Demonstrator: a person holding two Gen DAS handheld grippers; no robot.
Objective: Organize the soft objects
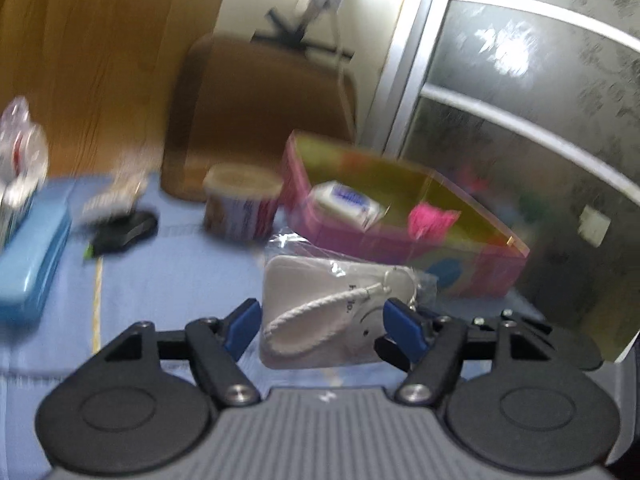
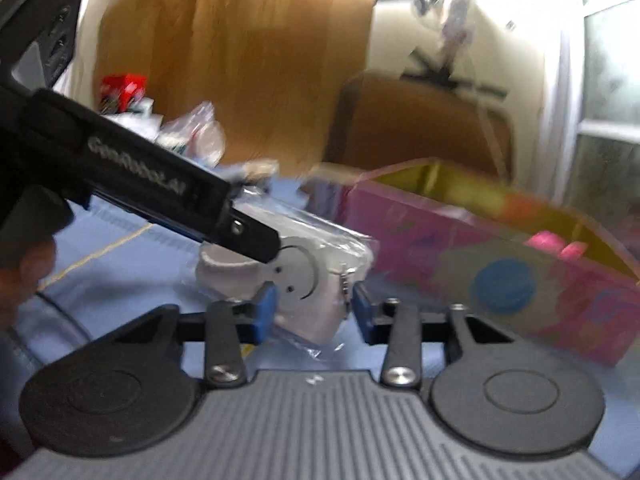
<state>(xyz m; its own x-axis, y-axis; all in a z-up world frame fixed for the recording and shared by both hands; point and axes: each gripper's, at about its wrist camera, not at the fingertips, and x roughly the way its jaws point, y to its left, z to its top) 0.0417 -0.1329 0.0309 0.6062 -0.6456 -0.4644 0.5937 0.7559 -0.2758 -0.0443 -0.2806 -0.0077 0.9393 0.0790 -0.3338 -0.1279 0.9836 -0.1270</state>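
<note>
Risk first: possible slip or tear of the clear wrapper around the white pouch point(image 1: 320, 312), caused by two grippers working one soft, slick item, or a snag of its white cord loop point(image 1: 308, 320) on a pad.

Left to right, left wrist view:
- Blue case point(image 1: 32, 256) at far left edge of the blue cloth point(image 1: 172, 272); clear crumpled bag point(image 1: 20, 148) behind it.
- Black object point(image 1: 124, 232), type not identifiable through blur.
- Round tub point(image 1: 240, 204) mid-table.
- White pouch directly ahead, lying on the cloth, just in front of the pink box point(image 1: 400, 240).
- Pink box holding a white packet point(image 1: 344, 204) and a pink soft item point(image 1: 428, 220); near wall standing between pouch and interior, requiring a lift over the rim.

Left gripper point(image 1: 320, 320): jaws at medium width, straddling the pouch; pad contact not confirmable.

Right wrist view: left gripper body crossing diagonally from upper left, tip over the pouch, crowding the approach. Right gripper point(image 2: 312, 308): jaws fairly narrow, flanking the pouch end; contact with the wrapper not confirmable. Collision between grippers likely if both converge further.
</note>
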